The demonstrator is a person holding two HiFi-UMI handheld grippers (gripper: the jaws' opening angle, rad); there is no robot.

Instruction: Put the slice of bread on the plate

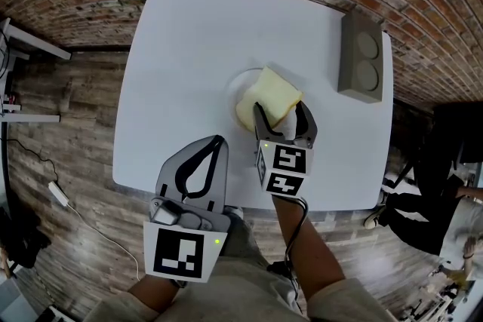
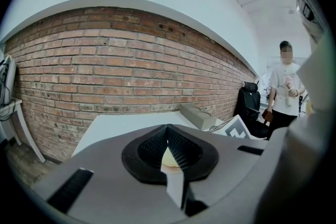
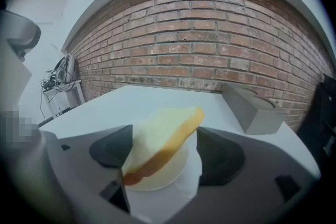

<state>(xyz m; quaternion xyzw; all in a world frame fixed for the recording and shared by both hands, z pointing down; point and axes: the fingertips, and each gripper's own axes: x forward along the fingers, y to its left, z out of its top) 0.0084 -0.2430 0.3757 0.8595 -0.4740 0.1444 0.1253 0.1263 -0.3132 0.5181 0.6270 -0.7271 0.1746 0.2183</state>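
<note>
Head view: the slice of bread (image 1: 275,96) sits tilted on the plate (image 1: 236,84), with the right tool (image 1: 281,117) spread around its near edge. Left gripper view: the left tool (image 2: 168,128) is pressed together, empty. Right gripper view: the bread leans close to one finger, so a crooked withdrawal could drag it onto the tabletop (image 3: 131,97).

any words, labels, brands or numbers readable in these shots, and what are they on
No readable word, number or brand in any view.
Marker cube of the left gripper: black-and-white square code, no letters.
Marker cube of the right gripper: same kind of code, no letters.
Grey box: no label shows.
Person's shirt: a small print, too blurred to read.
</note>
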